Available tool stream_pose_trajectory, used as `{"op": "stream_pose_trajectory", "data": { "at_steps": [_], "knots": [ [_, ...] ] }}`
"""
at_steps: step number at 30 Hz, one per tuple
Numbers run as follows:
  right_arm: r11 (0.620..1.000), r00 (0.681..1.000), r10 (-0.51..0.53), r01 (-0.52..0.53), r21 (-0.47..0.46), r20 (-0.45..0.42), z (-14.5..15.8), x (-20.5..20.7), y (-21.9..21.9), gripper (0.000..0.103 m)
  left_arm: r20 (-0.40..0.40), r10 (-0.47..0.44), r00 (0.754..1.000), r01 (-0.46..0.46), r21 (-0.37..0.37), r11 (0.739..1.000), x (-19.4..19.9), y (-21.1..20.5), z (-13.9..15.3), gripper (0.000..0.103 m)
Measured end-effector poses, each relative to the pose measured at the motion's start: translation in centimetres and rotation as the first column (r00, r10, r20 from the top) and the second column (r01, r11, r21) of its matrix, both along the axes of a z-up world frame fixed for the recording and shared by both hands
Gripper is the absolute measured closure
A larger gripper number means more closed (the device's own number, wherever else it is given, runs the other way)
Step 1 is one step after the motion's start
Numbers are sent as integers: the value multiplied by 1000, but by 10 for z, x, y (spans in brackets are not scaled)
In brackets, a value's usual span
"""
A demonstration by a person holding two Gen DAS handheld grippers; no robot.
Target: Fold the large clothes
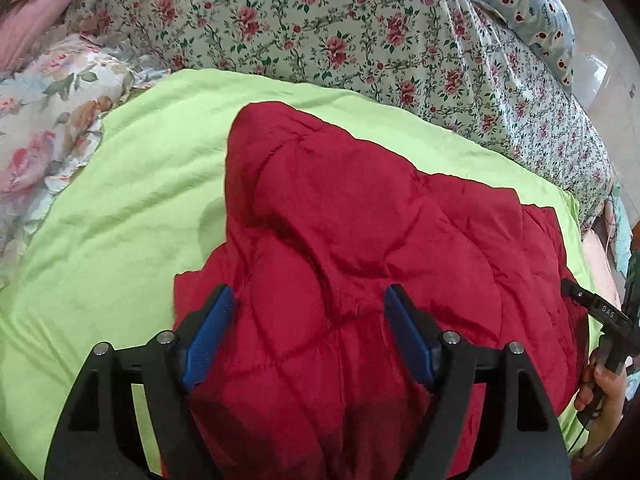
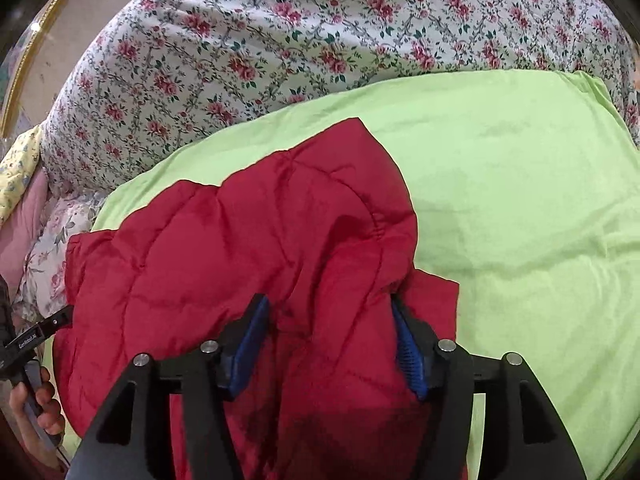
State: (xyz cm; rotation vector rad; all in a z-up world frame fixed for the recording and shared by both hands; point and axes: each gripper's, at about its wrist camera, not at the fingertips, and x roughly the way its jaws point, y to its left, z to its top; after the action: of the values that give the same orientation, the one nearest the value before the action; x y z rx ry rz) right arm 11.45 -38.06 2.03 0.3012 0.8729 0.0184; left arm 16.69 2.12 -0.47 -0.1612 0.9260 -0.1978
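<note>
Looking along both tongs, we saw the red padded jacket (image 1: 360, 248) bunched on the green sheet (image 1: 120, 208) of the bed. The left tongs (image 1: 310, 312) and the right tongs (image 2: 328, 320) stood apart, holding nothing. We judged the folding barely begun; next, each should clamp an edge, perhaps the flap at 3 o'clock.

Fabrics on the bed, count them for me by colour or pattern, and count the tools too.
Red quilted jacket: 1
Lime green sheet: 1
Small-rose floral bedspread: 1
Large-flower floral cloth: 1
Pale blue spotted pillow: 1
Tools, left tool and right tool, both open: 2
Total: 7
</note>
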Motion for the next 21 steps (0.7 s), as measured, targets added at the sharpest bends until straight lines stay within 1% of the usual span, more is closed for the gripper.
{"op": "stream_pose_trajectory", "data": {
  "at_steps": [6, 10, 16, 21],
  "knots": [
    [1000, 999, 1, -1, -6, 38, 11, -20, 1, 36, 23, 14, 1000, -14, -10, 1000, -19, 8, 8, 25],
    [1000, 999, 6, -6, -16, 53, 16, -32, 4, 33, 45, 13, 999, -14, 10, 1000, -34, 7, 11, 25],
    [997, 997, 34, -30, -66, 73, 26, -52, 21, 29, 66, -9, 998, 7, 26, 1000, -52, 0, 20, 25],
    [995, 994, 60, -52, -87, 87, 32, -65, 32, 26, 81, -38, 996, 35, 40, 999, -67, -10, 27, 25]
  ]
}}
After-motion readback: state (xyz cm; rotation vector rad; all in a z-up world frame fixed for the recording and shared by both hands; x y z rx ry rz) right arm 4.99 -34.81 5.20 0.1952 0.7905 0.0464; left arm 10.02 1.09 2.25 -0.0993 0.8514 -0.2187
